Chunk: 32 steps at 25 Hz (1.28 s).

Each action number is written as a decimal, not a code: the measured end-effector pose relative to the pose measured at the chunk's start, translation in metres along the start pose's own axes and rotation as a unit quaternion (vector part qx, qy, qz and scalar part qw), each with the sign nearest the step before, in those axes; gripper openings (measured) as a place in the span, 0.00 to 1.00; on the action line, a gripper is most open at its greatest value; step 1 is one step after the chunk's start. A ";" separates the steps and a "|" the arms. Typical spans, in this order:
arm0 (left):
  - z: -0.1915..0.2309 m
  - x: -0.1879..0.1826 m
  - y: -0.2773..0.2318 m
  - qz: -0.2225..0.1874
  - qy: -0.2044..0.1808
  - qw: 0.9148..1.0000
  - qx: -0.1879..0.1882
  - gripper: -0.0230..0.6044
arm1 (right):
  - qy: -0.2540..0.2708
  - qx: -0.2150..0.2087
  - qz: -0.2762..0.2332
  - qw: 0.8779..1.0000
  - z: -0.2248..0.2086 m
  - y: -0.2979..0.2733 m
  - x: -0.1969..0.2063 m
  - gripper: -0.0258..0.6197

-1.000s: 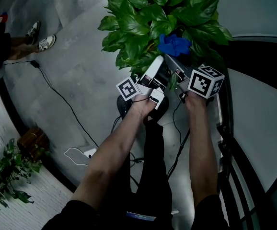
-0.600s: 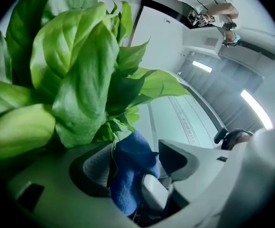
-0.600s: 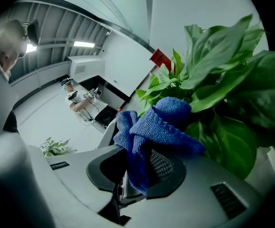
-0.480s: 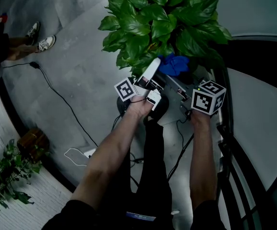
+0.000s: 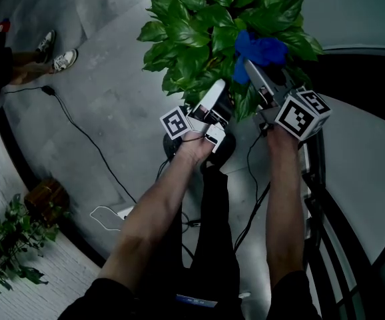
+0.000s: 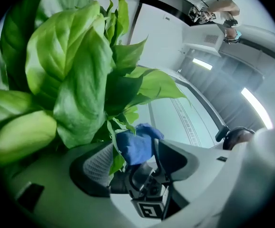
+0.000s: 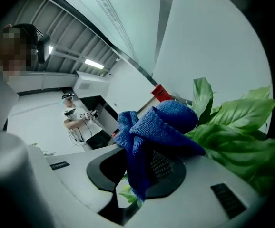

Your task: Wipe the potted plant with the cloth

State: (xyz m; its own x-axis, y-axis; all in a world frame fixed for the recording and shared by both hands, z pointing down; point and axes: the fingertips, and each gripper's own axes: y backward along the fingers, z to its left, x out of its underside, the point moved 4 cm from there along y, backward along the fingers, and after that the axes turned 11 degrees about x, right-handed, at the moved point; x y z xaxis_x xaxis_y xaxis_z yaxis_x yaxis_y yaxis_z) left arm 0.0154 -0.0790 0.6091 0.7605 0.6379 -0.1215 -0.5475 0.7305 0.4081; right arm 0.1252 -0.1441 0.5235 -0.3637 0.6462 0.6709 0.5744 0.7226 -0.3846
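The potted plant (image 5: 206, 32) with broad green leaves stands at the top centre of the head view. My right gripper (image 5: 252, 69) is shut on a bunched blue cloth (image 5: 259, 49), which rests against the upper leaves on the plant's right side. In the right gripper view the cloth (image 7: 152, 132) hangs over and between the jaws of the right gripper (image 7: 137, 167), with leaves (image 7: 242, 127) just beyond. My left gripper (image 5: 218, 93) reaches into the lower foliage. Its jaws stand open in the left gripper view (image 6: 135, 160), with a thin leaf stalk (image 6: 112, 144) by the left pad (image 6: 98, 164) and the cloth (image 6: 136, 144) seen beyond.
Cables (image 5: 86, 139) trail over the grey floor left of the plant. A bystander's shoes (image 5: 56, 52) are at the top left. A smaller plant (image 5: 6, 245) and a brown object (image 5: 46, 195) sit at the lower left. A black rail (image 5: 312, 199) curves along the right.
My right gripper dipped back toward me, then rose with the cloth to the upper right leaves. The left gripper stayed in place.
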 end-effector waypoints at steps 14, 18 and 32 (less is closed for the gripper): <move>-0.001 0.005 0.004 0.017 -0.003 1.000 -0.006 0.53 | -0.043 -0.021 0.115 0.992 -0.003 -0.015 0.076 0.19; -0.002 0.006 0.013 0.018 -0.006 1.000 -0.017 0.53 | -0.049 -0.034 0.130 0.990 0.005 -0.001 0.094 0.19; -0.005 0.034 0.037 0.081 -0.011 0.995 -0.051 0.53 | -0.096 -0.033 0.128 0.987 0.013 0.081 0.131 0.19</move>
State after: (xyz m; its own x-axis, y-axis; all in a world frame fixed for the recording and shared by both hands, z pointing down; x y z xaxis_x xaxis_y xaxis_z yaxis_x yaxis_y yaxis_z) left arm 0.0193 -0.0283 0.6153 0.6659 0.7450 -0.0403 -0.6958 0.6396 0.3268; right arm 0.1148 0.0022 0.5717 -0.3282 0.8449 0.4224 0.7099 0.5156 -0.4797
